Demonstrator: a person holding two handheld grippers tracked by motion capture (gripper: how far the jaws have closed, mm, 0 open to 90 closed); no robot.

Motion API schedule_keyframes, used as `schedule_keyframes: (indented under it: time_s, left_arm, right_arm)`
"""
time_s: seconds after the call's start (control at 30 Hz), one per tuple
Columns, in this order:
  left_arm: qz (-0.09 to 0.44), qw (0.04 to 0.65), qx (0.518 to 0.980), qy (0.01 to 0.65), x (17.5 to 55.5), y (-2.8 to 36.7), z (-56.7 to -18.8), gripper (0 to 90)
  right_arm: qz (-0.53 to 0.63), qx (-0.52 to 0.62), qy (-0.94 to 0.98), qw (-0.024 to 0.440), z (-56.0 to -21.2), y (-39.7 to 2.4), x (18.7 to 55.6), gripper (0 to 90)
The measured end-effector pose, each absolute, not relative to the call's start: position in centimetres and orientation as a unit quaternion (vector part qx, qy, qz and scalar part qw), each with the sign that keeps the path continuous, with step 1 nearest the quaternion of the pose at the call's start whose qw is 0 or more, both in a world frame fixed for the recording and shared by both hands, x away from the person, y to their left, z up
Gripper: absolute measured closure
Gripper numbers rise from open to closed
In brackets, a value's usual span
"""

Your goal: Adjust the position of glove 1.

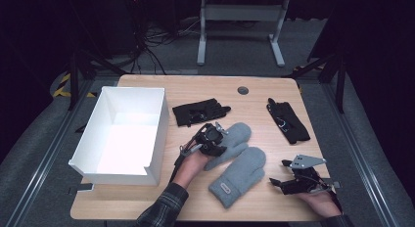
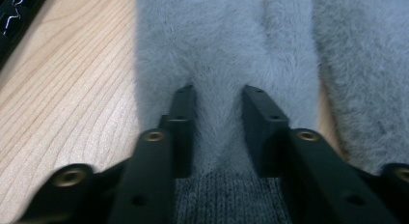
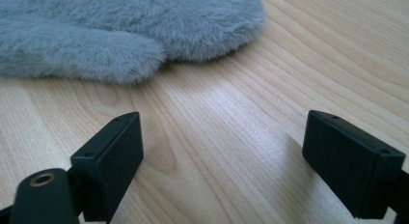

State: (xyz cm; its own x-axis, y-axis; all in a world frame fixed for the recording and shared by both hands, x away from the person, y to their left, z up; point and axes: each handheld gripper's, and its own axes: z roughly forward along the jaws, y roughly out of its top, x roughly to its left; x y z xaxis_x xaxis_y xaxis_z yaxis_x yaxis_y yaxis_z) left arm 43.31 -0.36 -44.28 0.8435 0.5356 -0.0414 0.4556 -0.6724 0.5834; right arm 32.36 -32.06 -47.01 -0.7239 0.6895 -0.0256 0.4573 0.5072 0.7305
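Note:
Two fluffy grey mittens lie side by side mid-table, the upper mitten (image 1: 237, 136) and the lower mitten (image 1: 240, 175). My left gripper (image 1: 219, 147) is at the upper mitten's cuff end. In the left gripper view its jaws (image 2: 218, 122) pinch a ridge of the mitten's fur (image 2: 217, 45) just past the knit cuff (image 2: 226, 200), and the second mitten (image 2: 371, 64) lies to the right. My right gripper (image 1: 278, 184) rests on the table right of the lower mitten. It stands open (image 3: 222, 156) over bare wood, with the mitten's edge (image 3: 120, 31) ahead of it.
A white open box (image 1: 159, 139) stands at the table's left. One black glove (image 1: 200, 111) lies behind the mittens and another black glove (image 1: 288, 120) at the right back. A round grommet (image 1: 242, 90) sits near the far edge.

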Motion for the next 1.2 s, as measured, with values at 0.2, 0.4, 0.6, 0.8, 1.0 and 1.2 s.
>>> schedule_keyframes:
  time_s: [0.2, 0.4, 0.6, 0.8, 1.0, 1.2]
  left_arm:
    - [0.068, 0.297, 0.912, 0.274, 43.3, -0.4, -44.2, 83.3]
    - [0.046, 0.333, 0.895, 0.294, 43.3, 0.7, -43.1, 85.5]
    - [0.042, 0.36, 0.883, 0.298, 42.7, 1.7, -41.6, 85.7]
    - [0.037, 0.374, 0.874, 0.308, 41.9, 2.7, -40.1, 85.7]
    - [0.032, 0.389, 0.868, 0.307, 41.1, 3.5, -39.1, 85.6]
    - [0.028, 0.401, 0.864, 0.303, 40.5, 3.7, -38.5, 85.6]
  right_arm:
    - [0.365, 0.336, 0.853, 0.159, -47.0, -32.1, 32.4, 14.7]
    - [0.365, 0.336, 0.853, 0.159, -47.0, -32.1, 32.4, 14.7]
    - [0.358, 0.335, 0.858, 0.153, -46.5, -31.8, 32.2, 25.1]
    - [0.388, 0.312, 0.86, 0.111, -45.3, -31.0, 31.4, 61.1]
    - [0.398, 0.259, 0.879, 0.054, -45.3, -28.7, 30.6, 88.5]
    - [0.401, 0.231, 0.886, 0.025, -45.5, -26.4, 30.5, 90.0]
